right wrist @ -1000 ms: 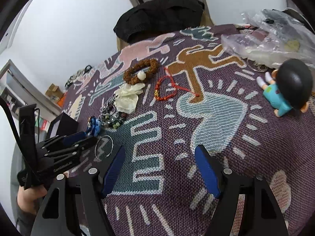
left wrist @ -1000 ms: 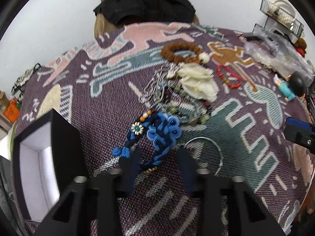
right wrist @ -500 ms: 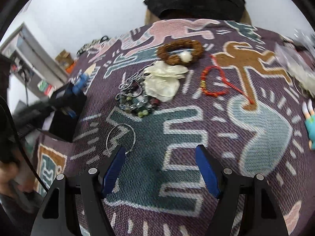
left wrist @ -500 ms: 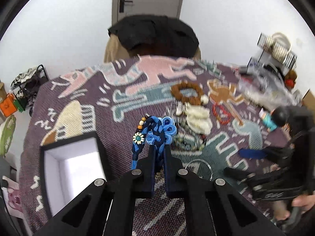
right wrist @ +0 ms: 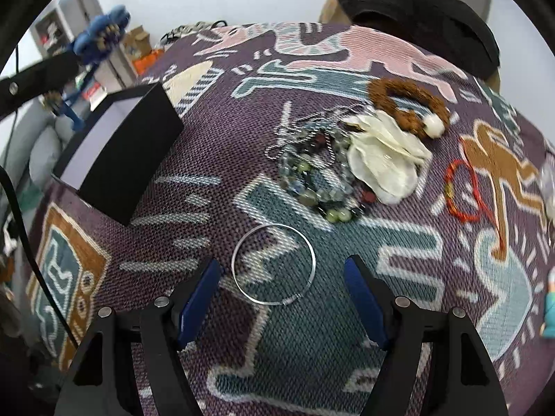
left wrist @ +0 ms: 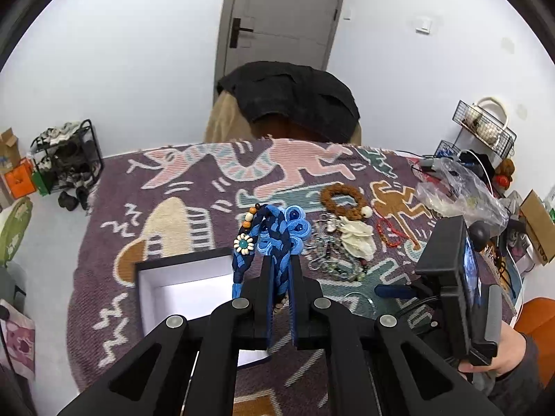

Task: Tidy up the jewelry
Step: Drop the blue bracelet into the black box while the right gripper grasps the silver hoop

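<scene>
My left gripper (left wrist: pixel 280 263) is shut on a blue braided bracelet (left wrist: pixel 274 235) with a flower bead and holds it in the air, just right of the open black box (left wrist: pixel 180 287) with a white inside. The bracelet also shows at the upper left of the right wrist view (right wrist: pixel 99 40). My right gripper (right wrist: pixel 281 286) is open, its fingers either side of a thin silver bangle (right wrist: pixel 274 263) lying on the cloth. The box (right wrist: pixel 128 149) stands left of it.
On the patterned cloth (right wrist: pixel 399 260) lie a pile of beaded bracelets (right wrist: pixel 315 180), a white shell piece (right wrist: pixel 385 159), a brown bead bracelet (right wrist: pixel 406 104) and a red string bracelet (right wrist: pixel 464 190). A plastic bag (left wrist: pixel 458 190) and clutter sit at the right edge.
My left gripper shut on the blue bracelet and lifted it off the cloth toward the box. My right gripper moved left and now straddles the silver bangle.
</scene>
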`<state>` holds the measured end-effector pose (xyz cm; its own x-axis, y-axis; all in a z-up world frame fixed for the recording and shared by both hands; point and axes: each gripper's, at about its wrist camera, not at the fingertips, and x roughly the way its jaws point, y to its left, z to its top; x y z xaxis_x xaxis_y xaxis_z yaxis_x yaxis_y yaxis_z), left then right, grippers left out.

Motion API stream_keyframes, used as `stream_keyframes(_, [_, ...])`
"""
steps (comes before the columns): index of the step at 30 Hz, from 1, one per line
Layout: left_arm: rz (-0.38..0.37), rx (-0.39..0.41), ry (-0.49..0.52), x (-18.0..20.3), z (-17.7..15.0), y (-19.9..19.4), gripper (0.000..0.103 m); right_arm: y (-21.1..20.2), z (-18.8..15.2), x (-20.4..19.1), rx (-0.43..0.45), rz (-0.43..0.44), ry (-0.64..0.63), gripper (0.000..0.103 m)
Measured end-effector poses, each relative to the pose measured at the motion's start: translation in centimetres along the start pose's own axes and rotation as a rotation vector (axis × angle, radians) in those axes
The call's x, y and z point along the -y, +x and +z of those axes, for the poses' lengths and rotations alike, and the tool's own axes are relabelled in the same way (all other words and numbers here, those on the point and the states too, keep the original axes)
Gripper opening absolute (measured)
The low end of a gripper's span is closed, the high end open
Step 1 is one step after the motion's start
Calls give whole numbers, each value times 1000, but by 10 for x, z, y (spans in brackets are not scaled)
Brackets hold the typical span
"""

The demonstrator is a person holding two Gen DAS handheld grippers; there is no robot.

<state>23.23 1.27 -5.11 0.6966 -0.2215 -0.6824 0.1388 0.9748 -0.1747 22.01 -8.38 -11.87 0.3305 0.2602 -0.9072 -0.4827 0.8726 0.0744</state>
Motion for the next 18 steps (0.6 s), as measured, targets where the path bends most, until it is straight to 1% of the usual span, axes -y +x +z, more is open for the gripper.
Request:
stream_keyframes(2, [9, 3, -6, -6, -3, -4, 7, 2, 1, -4, -5, -30, -22, 74])
stream_keyframes(3, [12, 4, -10, -10, -4, -6, 7, 2, 0, -6, -5, -41, -36, 70])
stream_keyframes(4, [15, 5, -17, -14, -6, -8, 7, 0, -1, -9, -2, -33, -50, 65])
stream_keyframes(5, [18, 6, -25, -18, -8, -10, 7, -1, 0, -11, -1, -31, -60, 51])
stream_keyframes(8, [24, 6, -46, -28, -13, -13, 7, -2, -1, -18, 0, -54, -97, 51])
stream_keyframes(11, [30, 6, -54, -35, -16, -15, 7, -7, -2, -19, 5, -52, -106, 51])
stream_keyframes(18, [23, -22, -91, -45, -29, -13, 7, -43, 5, -20, 86, -47, -75, 51])
